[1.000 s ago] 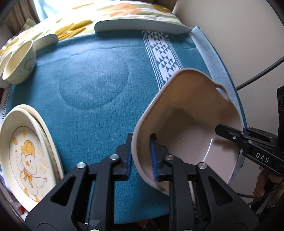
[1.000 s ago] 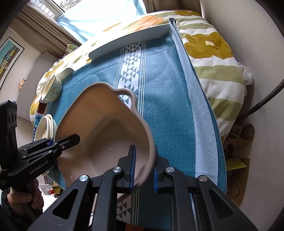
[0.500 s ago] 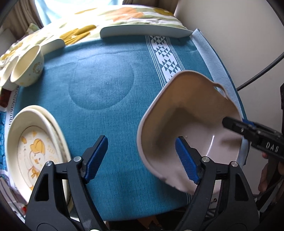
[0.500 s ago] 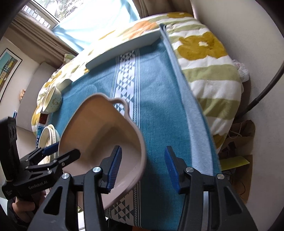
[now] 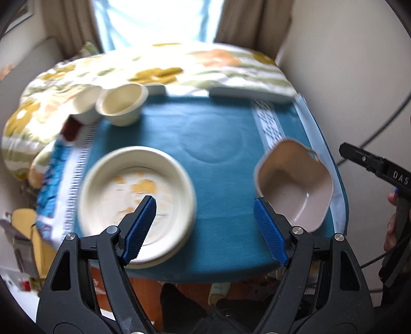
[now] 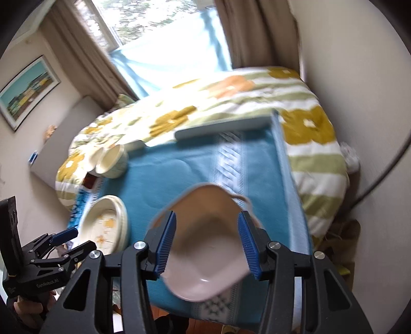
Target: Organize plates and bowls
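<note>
On the teal cloth's right edge point(image 5: 226, 144), pink bowl point(image 5: 295, 185) parked alone, left tongs point(image 5: 205, 226) and right tongs point(image 6: 206, 241) both wide, presumably freed for the plate stack point(image 5: 136, 200).

We see daylight pouring in from a window point(image 6: 154, 23) behind the table; in the left wrist view that window point(image 5: 159, 20) is blown out to pure white, and glare washes over the floral quilt point(image 5: 143, 69) just below it. Nearer to us than the window, the teal cloth point(image 5: 218, 144) is evenly lit, with only soft shadows. Both views are smeared by motion blur: the cream plate point(image 5: 136, 195), the small cups point(image 5: 120, 102) and the beige bowl point(image 6: 205, 239) all have fuzzy edges. Our left gripper point(image 5: 205, 221) and right gripper point(image 6: 206, 244) look sharper. Fisheye distortion curves the walls, and dark vignetting fills the corners.
</note>
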`<action>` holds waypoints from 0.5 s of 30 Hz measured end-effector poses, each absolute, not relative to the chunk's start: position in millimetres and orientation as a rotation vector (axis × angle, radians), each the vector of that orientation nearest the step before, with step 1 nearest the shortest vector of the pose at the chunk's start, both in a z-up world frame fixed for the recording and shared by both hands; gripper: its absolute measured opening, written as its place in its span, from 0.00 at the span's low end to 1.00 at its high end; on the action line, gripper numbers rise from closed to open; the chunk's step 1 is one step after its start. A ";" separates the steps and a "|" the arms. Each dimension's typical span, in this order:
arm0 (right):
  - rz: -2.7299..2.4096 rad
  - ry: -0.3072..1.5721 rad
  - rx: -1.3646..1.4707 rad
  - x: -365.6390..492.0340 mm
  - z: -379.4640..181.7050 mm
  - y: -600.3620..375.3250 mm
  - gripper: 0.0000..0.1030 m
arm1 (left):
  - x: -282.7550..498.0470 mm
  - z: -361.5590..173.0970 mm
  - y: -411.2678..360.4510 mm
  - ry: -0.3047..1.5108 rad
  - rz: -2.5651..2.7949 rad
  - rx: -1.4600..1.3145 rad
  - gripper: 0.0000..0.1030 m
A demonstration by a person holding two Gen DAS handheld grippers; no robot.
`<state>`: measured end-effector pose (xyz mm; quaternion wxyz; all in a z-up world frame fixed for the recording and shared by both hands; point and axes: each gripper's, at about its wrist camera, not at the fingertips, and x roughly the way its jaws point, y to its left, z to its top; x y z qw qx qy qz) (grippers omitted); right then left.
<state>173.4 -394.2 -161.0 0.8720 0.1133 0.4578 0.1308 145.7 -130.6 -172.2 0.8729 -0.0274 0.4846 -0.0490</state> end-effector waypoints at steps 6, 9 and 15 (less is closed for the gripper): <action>0.386 0.910 0.191 188.9 -133.8 -340.2 0.48 | 129.7 -133.4 -75.3 0.916 -0.013 -0.127 0.75; 0.427 0.883 0.177 198.2 -123.2 -311.8 0.73 | 130.7 -116.1 -49.5 0.863 0.034 -0.123 0.93; 0.474 0.833 0.137 225.3 -112.8 -251.8 0.88 | 162.0 -103.0 7.8 0.802 0.100 -0.135 1.00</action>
